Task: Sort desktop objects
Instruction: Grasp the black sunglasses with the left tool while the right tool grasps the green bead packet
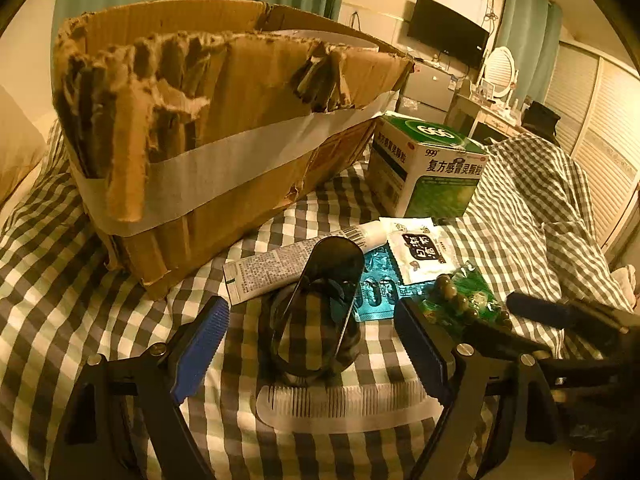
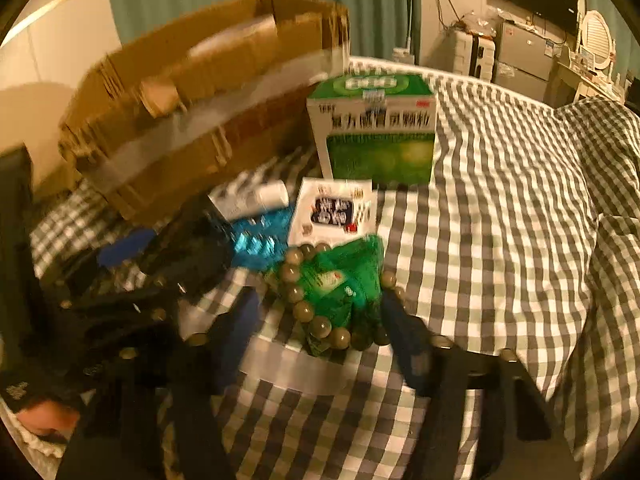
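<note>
On the checked bedsheet (image 1: 120,320) lies a cluster of items. A dark round case (image 1: 316,320) with its lid raised sits between the fingers of my left gripper (image 1: 316,344), which is open and not touching it. A white comb (image 1: 344,408) lies just in front of it. A bead bracelet (image 2: 304,312) rests around a green packet (image 2: 340,280). Both sit between the fingers of my right gripper (image 2: 320,304). Its right finger is at the beads, its left finger stands apart, and the view is blurred. Behind are a white tube (image 1: 288,264), a blue blister pack (image 1: 380,288) and a white sachet (image 1: 416,252).
A torn, taped cardboard box (image 1: 200,140) stands at the back left. A green-and-white medicine box (image 1: 428,172) stands to its right. A rumpled checked duvet (image 1: 560,220) lies at the right. A hand (image 2: 44,420) shows at the lower left of the right wrist view.
</note>
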Demonstrator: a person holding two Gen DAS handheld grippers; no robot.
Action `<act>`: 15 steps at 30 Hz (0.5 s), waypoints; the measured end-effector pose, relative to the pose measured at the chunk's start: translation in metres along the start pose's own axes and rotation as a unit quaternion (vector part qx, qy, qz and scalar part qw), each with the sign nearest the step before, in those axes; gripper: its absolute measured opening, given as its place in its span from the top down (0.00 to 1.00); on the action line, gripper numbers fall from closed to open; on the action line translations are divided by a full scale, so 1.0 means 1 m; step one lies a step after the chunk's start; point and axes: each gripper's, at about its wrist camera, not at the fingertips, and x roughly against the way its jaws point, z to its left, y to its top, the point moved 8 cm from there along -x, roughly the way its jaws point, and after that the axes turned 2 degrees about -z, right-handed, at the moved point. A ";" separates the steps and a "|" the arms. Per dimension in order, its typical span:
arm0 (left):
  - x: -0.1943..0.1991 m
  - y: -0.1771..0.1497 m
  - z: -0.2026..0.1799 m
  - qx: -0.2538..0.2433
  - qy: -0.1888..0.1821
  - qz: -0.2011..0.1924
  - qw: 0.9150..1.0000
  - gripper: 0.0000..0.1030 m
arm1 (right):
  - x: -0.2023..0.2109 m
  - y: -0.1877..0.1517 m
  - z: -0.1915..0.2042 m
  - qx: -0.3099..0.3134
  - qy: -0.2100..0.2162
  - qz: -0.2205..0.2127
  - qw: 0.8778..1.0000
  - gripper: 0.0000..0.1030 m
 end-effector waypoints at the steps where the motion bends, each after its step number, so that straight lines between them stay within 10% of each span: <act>1: -0.001 0.000 0.000 0.000 -0.001 0.002 1.000 0.24 | -0.003 -0.002 0.000 0.004 -0.007 0.005 1.000 0.51; 5: -0.008 -0.007 0.001 0.002 -0.005 0.023 1.000 0.41 | -0.006 -0.004 -0.004 0.007 -0.025 0.011 1.000 0.56; 15: -0.003 -0.009 -0.007 -0.021 -0.011 0.013 1.000 0.46 | -0.002 -0.008 -0.012 -0.023 -0.002 0.017 1.000 0.70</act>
